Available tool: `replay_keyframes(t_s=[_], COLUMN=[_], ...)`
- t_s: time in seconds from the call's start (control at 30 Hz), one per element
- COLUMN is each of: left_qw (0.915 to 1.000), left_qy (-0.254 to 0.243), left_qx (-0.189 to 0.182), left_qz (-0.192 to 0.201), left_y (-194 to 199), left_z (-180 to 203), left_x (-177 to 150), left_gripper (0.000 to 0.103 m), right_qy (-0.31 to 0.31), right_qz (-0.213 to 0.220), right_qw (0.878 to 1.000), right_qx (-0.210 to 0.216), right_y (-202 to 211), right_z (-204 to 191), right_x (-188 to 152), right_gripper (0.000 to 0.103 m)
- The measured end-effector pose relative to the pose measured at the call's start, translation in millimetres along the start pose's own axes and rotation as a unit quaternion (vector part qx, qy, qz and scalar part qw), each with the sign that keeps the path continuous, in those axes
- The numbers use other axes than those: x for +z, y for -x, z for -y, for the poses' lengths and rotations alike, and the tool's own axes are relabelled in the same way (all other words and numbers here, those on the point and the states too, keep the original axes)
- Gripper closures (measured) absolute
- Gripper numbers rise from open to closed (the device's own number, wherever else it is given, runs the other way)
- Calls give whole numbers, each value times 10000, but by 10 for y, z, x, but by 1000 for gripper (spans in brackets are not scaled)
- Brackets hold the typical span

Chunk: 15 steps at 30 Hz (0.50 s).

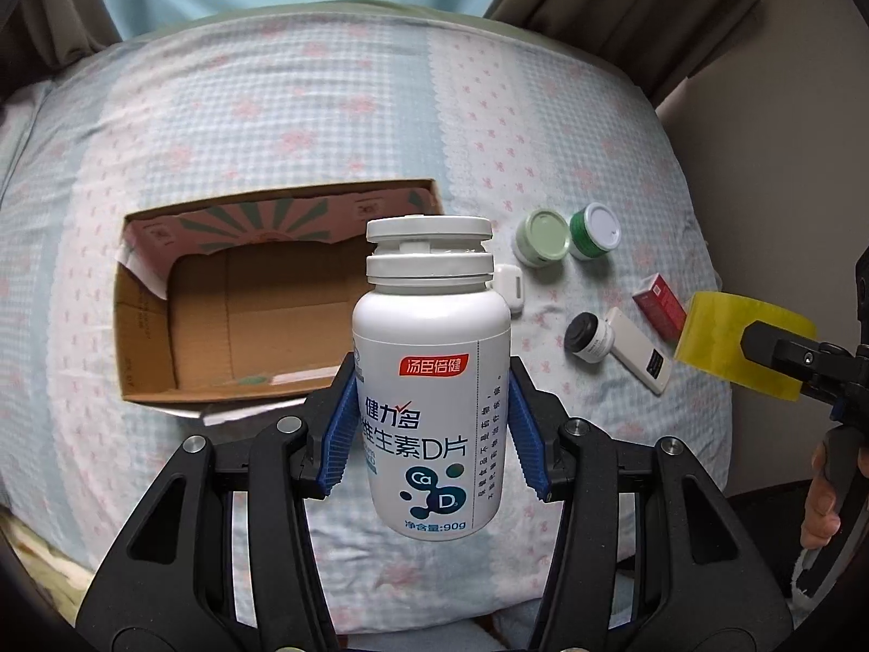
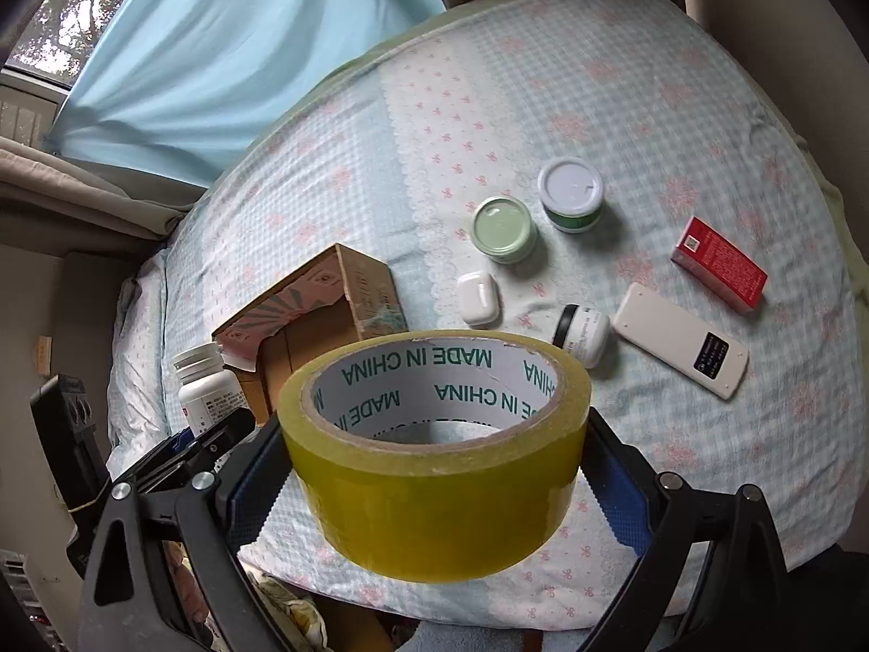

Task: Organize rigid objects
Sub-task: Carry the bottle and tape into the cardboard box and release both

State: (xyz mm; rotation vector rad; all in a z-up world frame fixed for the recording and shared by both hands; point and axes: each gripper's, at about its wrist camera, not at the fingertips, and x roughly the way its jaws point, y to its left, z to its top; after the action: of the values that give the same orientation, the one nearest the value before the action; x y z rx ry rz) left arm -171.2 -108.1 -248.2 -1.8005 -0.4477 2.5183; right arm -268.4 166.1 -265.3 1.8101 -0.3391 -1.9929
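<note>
My left gripper [image 1: 432, 429] is shut on a white vitamin bottle [image 1: 432, 380], held upright above the bed in front of an open cardboard box [image 1: 228, 320]. My right gripper [image 2: 434, 467] is shut on a yellow tape roll [image 2: 434, 462], held over the bed's near edge; the roll also shows in the left wrist view [image 1: 733, 342]. The bottle [image 2: 209, 386] and box [image 2: 320, 326] show at left in the right wrist view. On the bed lie a pale green jar [image 2: 502, 228], a green jar with white lid [image 2: 573, 193], a white earbud case [image 2: 478, 296], a small black-capped jar [image 2: 584, 334], a white remote-like device [image 2: 681, 348] and a red box [image 2: 719, 263].
The bed has a blue-checked floral sheet [image 1: 271, 125]. A light blue curtain [image 2: 217, 54] and brown drapes [image 1: 652, 0] hang behind it. A wall [image 1: 760, 163] stands at the bed's right side. The loose items [image 1: 592, 282] lie to the right of the box.
</note>
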Motion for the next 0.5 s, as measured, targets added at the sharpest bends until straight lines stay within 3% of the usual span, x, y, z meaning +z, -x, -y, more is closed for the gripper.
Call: replay_keyframes(t_s=[0.3, 0.5], left_qw=[9995, 9992], left_qy=[-132, -171], left_qx=[289, 294], left_qz=[24, -186], left_y=[203, 40], left_z=[-1194, -1686], left_x=[48, 117], left_gripper=[56, 56], right_qy=[296, 619], right_qz=[-111, -434], right_qw=[9995, 9969], right_qx=[-66, -222], right_y=[-445, -929], right_z=[-1210, -1833], right_x=[-53, -54], right_gripper=[6, 6])
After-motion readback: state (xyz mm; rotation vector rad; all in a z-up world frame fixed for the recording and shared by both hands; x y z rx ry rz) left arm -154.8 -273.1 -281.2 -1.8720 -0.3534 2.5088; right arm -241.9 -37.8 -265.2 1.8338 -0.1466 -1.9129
